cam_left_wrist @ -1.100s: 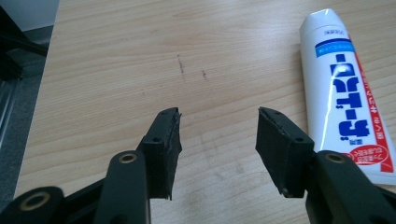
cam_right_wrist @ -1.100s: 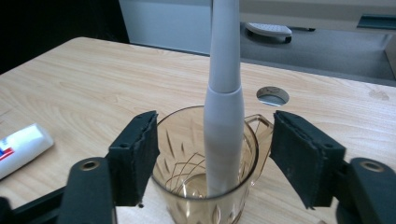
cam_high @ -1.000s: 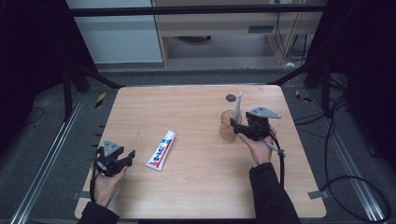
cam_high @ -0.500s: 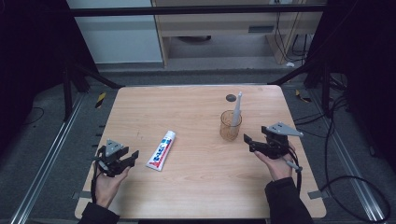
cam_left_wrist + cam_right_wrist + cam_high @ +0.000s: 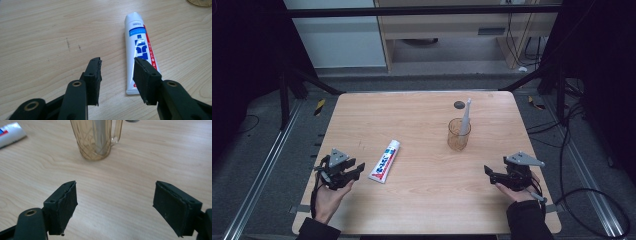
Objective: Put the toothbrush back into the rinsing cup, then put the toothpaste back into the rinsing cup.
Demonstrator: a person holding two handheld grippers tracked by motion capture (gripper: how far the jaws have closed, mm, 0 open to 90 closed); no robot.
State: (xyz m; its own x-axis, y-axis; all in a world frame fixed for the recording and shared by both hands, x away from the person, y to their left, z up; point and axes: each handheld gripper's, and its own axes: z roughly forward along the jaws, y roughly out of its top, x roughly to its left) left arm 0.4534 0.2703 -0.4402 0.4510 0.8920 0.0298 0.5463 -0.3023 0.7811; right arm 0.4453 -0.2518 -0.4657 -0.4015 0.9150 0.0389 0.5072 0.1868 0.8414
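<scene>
Nearby, only bare table (image 5: 422, 200) separates toothpaste tube (image 5: 384, 161) and cup (image 5: 458, 135).

Pale wooden counter (image 5: 422, 200) evenly lit from above, surroundings near black. High view soft and grainy; close views sharp, black tool pads slightly blurred.

The left hand-held gripper (image 5: 354, 172) has just been closing its empty jaws partway, while the right hand-held gripper (image 5: 488, 172) has opened wide, empty, both held low.
</scene>
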